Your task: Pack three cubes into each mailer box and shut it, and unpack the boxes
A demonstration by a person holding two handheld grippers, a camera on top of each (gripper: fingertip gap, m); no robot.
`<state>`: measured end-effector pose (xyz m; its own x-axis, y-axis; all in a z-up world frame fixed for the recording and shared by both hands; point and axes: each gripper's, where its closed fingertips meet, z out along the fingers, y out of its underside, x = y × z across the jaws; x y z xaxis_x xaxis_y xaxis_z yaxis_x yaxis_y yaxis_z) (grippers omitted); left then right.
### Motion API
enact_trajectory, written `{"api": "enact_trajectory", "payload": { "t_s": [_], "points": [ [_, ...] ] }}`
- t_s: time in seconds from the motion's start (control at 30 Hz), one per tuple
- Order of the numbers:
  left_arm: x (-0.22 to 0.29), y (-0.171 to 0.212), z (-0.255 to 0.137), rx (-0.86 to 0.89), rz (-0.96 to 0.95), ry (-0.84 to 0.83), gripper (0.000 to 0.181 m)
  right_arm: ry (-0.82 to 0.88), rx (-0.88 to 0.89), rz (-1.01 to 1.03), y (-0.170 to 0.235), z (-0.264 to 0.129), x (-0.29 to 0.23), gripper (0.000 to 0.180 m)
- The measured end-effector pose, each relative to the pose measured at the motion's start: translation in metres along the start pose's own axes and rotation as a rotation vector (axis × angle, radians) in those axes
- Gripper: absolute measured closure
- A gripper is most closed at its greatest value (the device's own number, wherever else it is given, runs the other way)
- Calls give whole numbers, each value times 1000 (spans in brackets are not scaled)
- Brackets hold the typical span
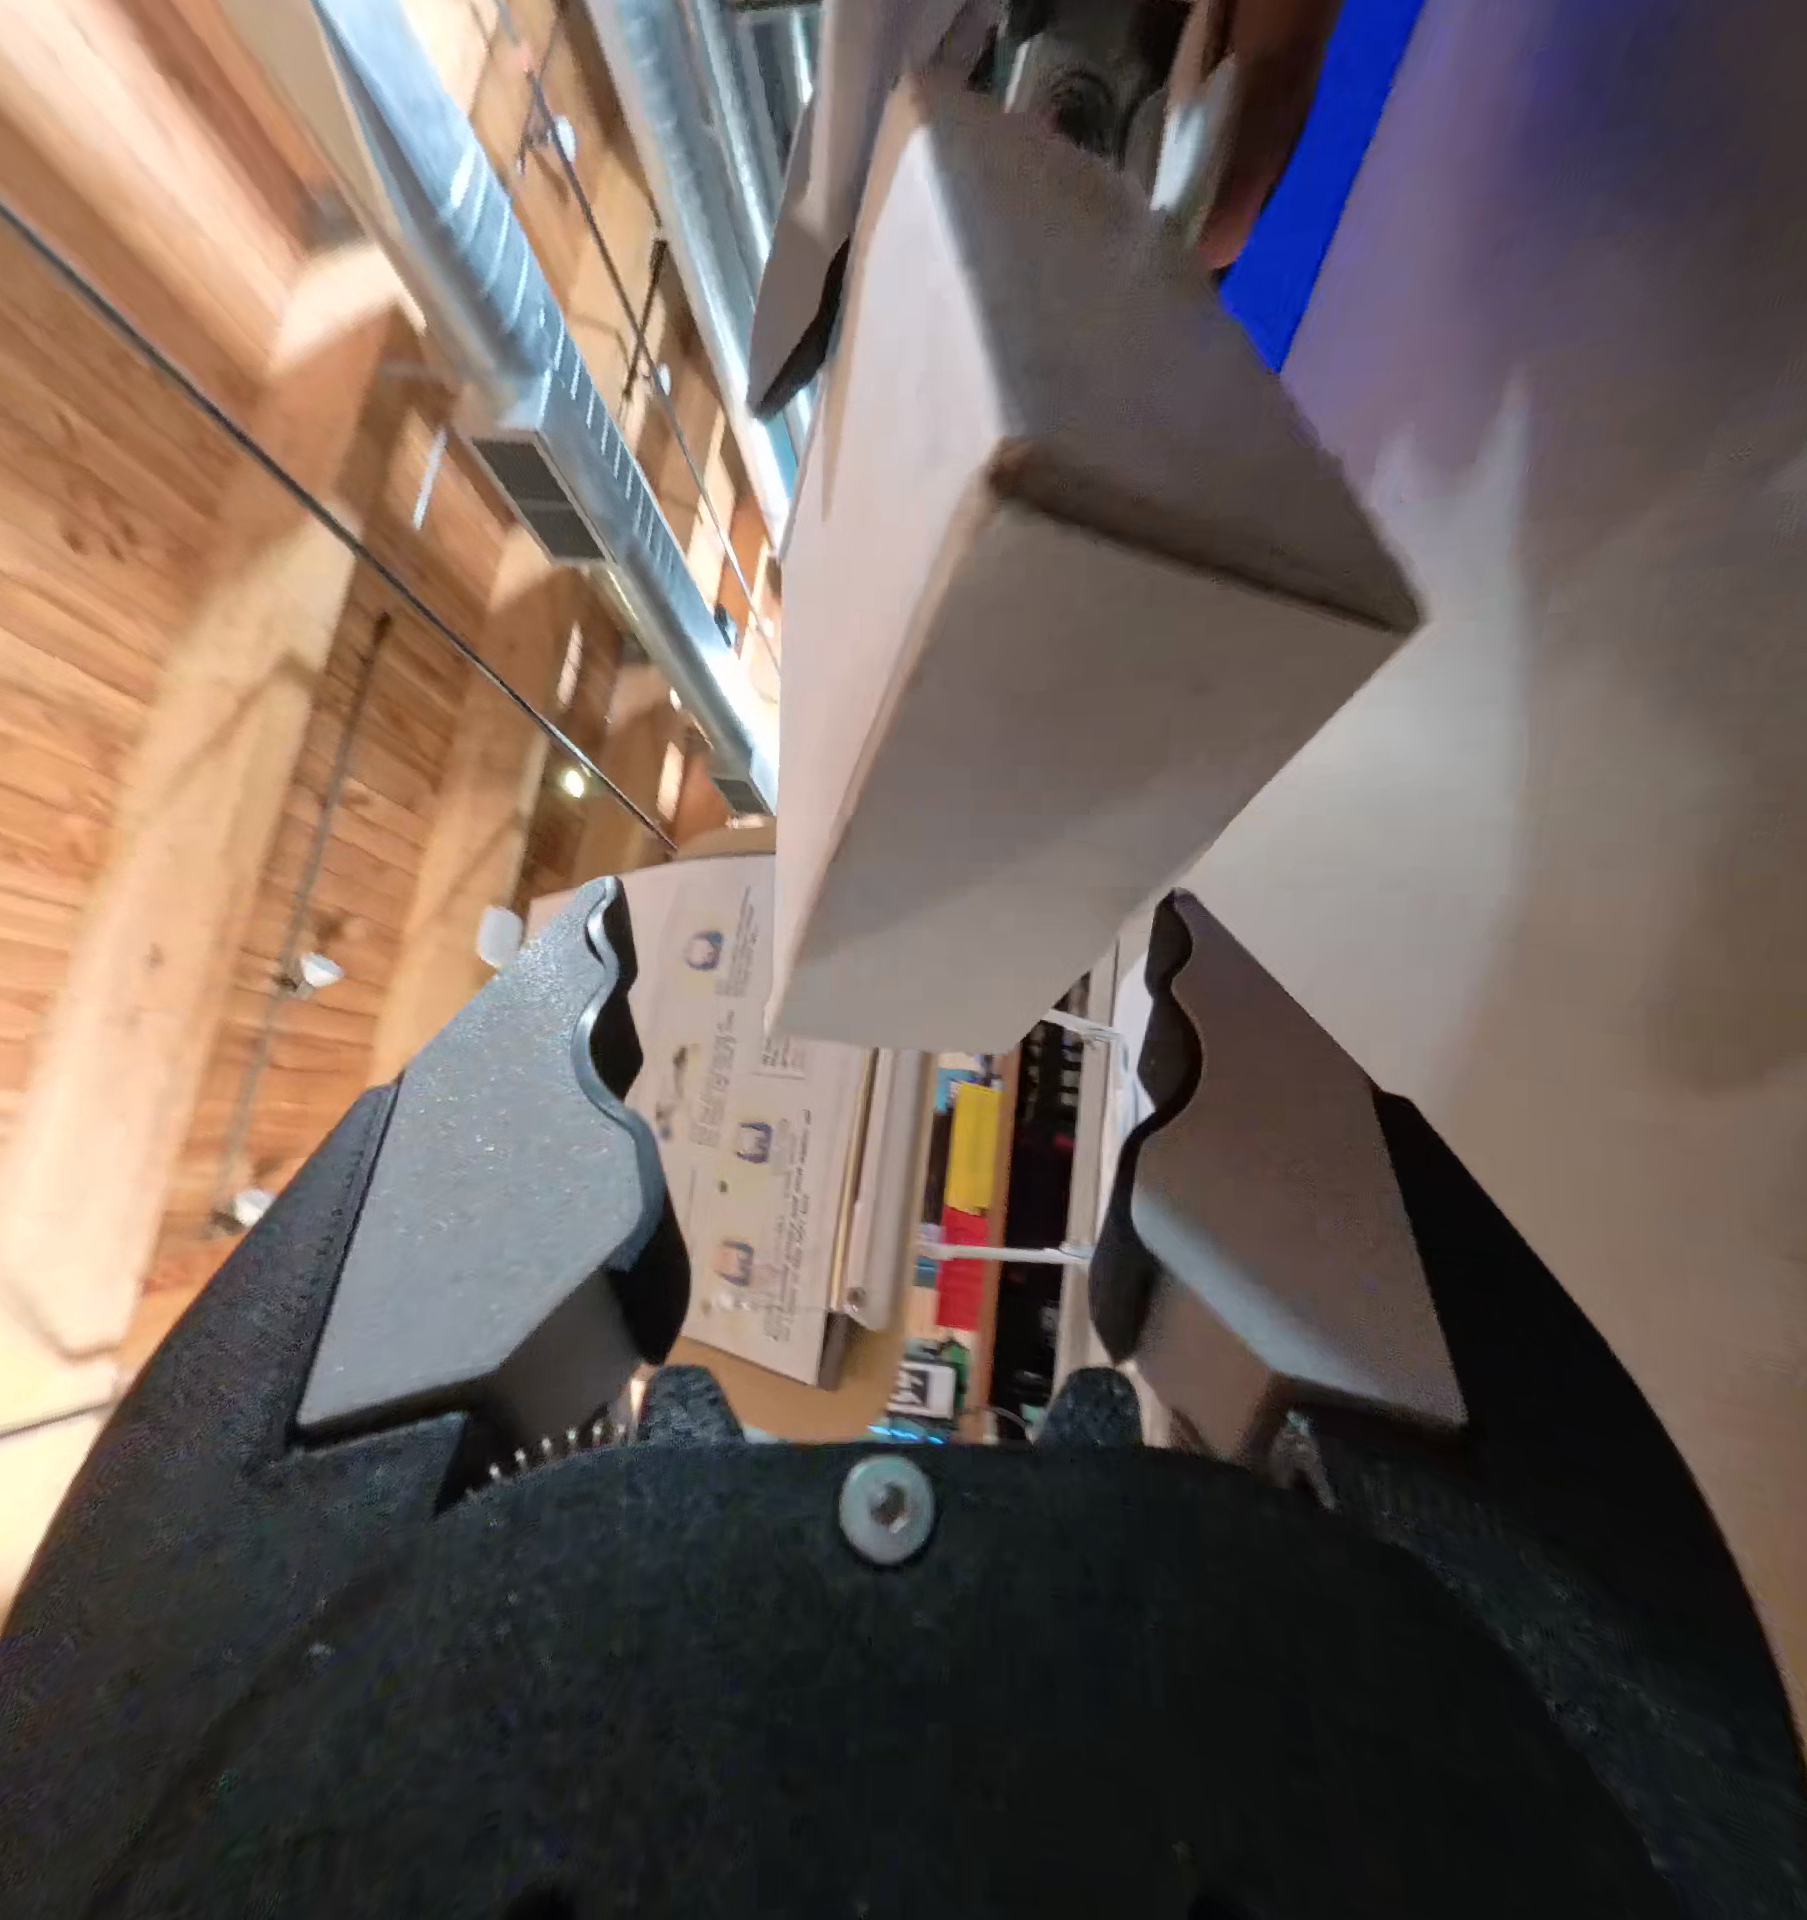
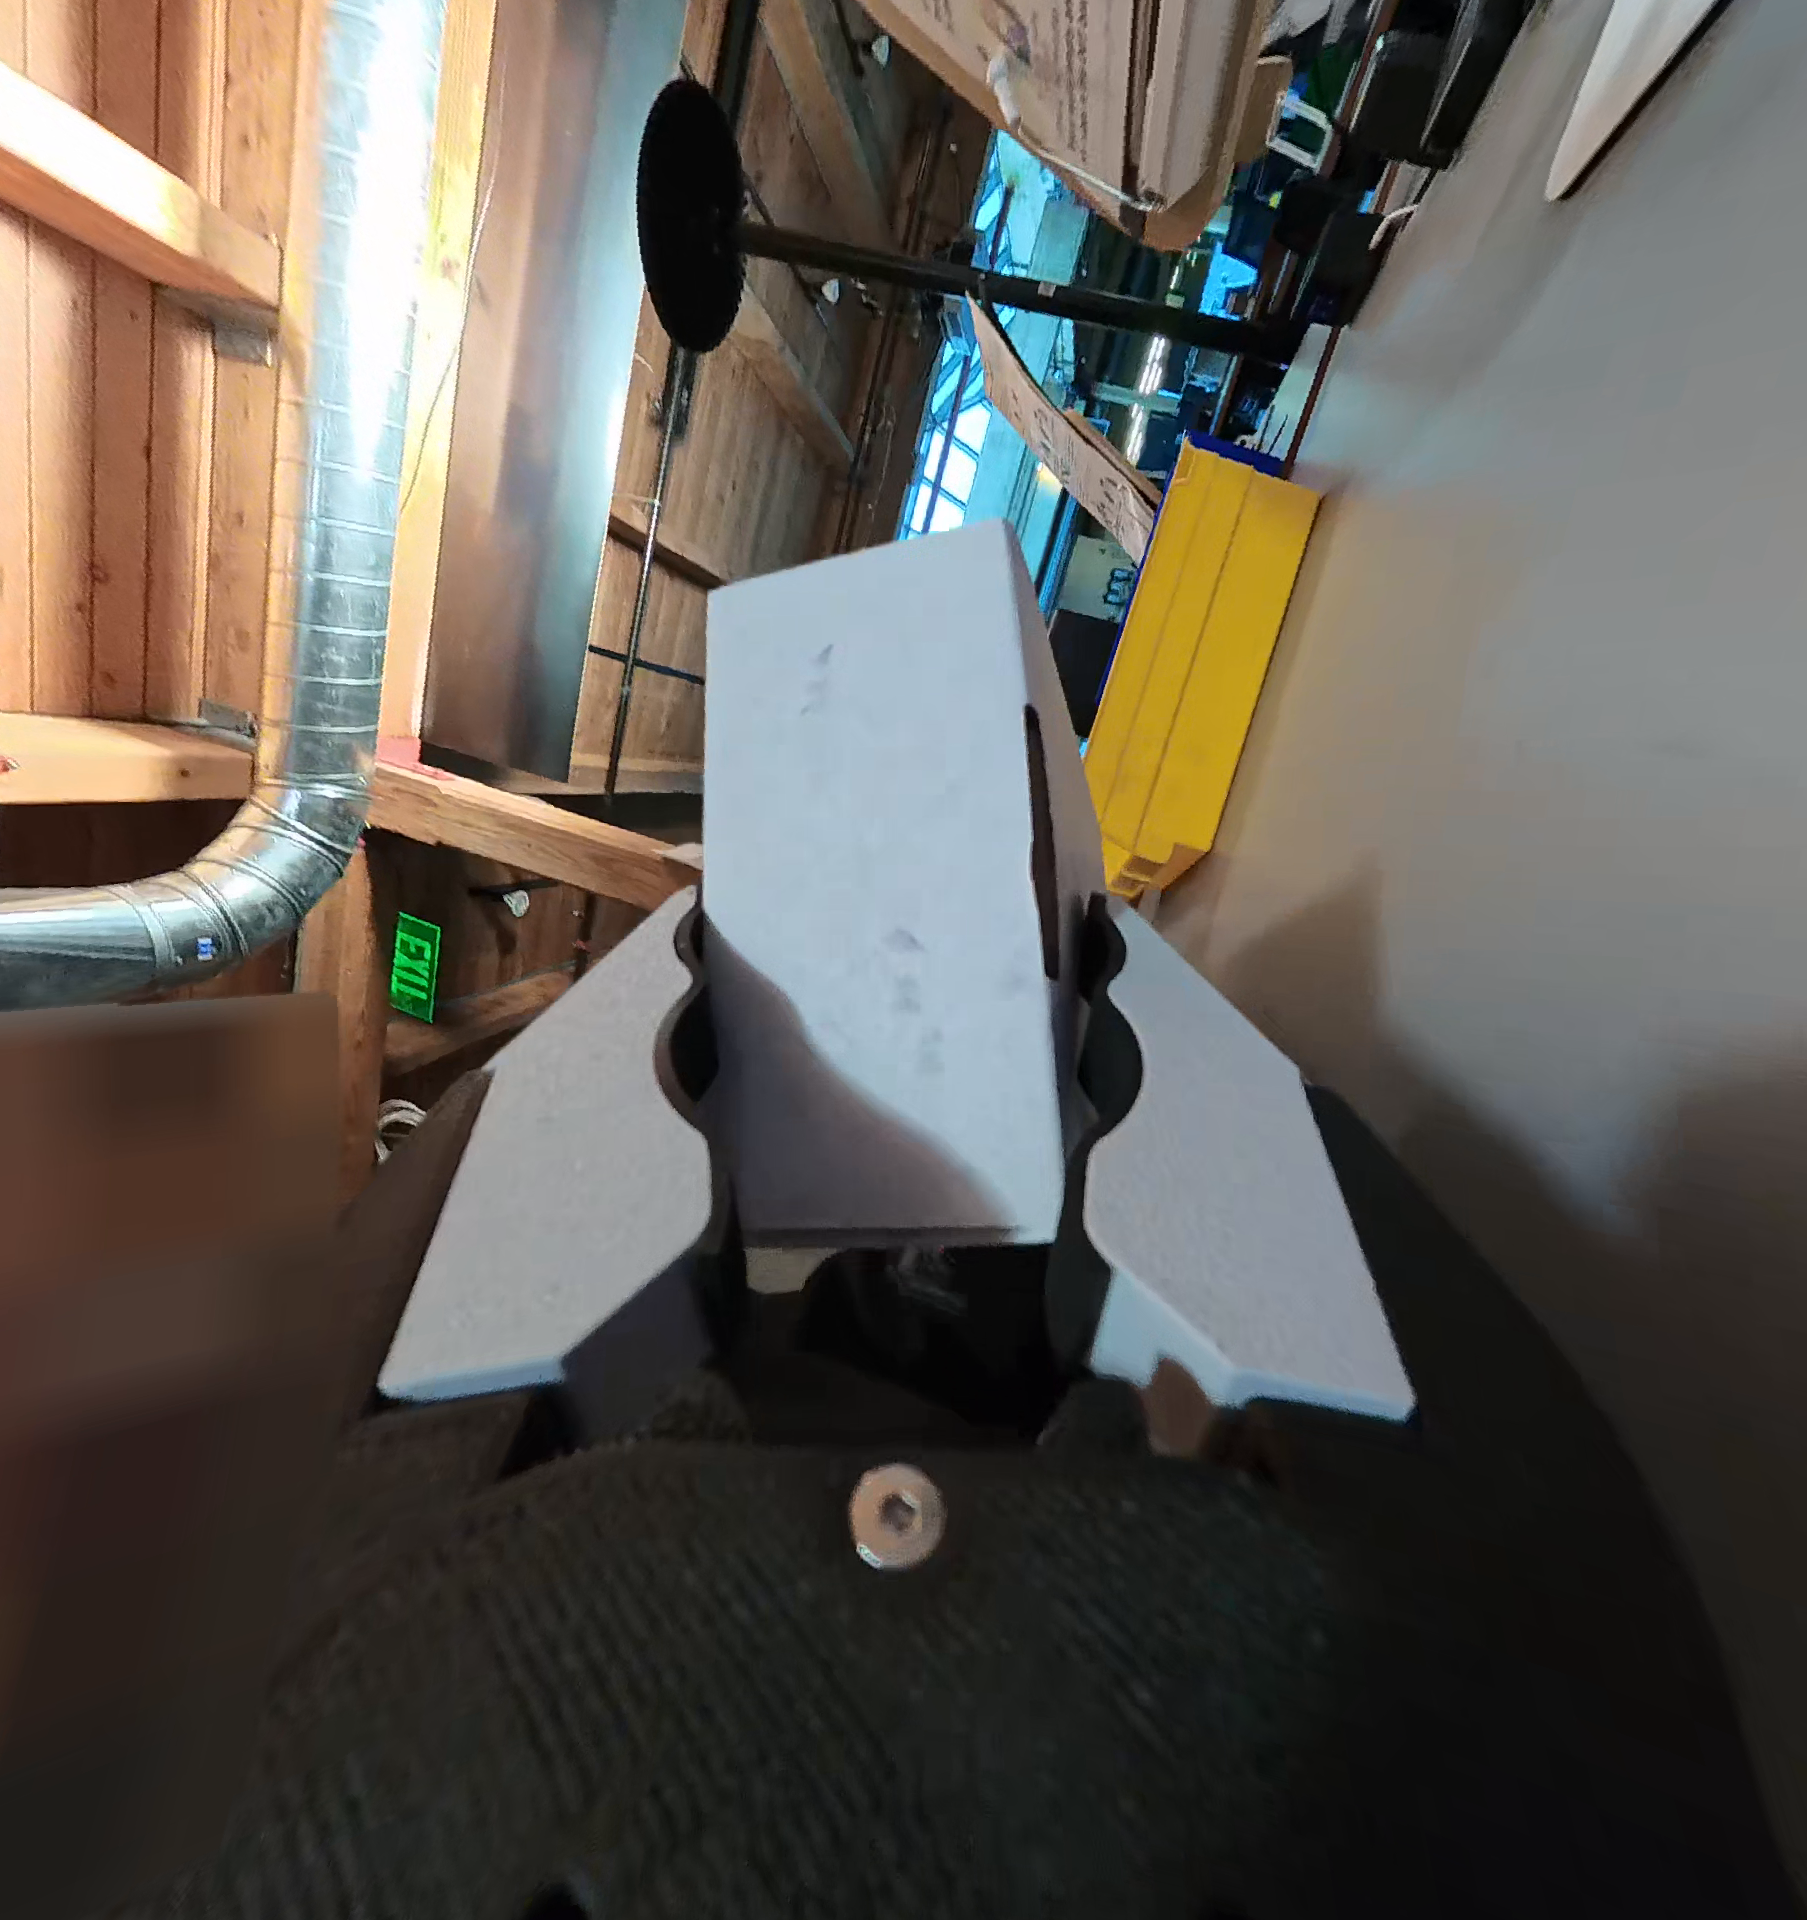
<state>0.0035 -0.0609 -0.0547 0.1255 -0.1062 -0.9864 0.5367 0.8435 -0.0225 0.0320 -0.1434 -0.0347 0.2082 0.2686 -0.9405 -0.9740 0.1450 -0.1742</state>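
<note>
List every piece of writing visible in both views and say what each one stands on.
I name what carries each text but do not copy the wording.
Green lit sign on the wooden wall: large, clear lettering.
Brown cardboard boxes: printed text, too small to read.
Paper sheet: lines of print, blurred.
White mailer box in the right gripper: grey smudges only, no writing.

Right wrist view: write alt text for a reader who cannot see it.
The right tool grips a closed white mailer box between its fingers, held up in the air. Behind it are a yellow bin against a pale surface, wooden walls and a metal duct.
</note>
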Motion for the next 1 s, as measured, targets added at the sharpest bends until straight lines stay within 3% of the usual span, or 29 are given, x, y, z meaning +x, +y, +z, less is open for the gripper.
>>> {"api": "enact_trajectory", "payload": {
  "t_s": [0.1, 0.2, 0.4, 0.53, 0.8, 1.0],
  "points": [
    [14, -17, 0, 56, 128, 38, 90, -29, 32, 36, -3, 0, -1, 109],
    [16, -25, 1, 78, 171, 16, 115, -24, 20, 46, 0, 1, 1, 109],
    [12, -22, 1, 70, 111, 17, 119, -33, 33, 86, -1, 4, 4, 108],
    [14, -9, 2, 30, -98, 109, 119, -43, 41, 98, -5, 3, 4, 100],
    [16, 32, -3, -88, -599, 280, 120, -12, 31, 89, -12, 0, 16, 104],
    [21, 46, -5, -121, -870, 375, 120, 75, -166, -123, 22, 19, 21, 118]
  ]
}}
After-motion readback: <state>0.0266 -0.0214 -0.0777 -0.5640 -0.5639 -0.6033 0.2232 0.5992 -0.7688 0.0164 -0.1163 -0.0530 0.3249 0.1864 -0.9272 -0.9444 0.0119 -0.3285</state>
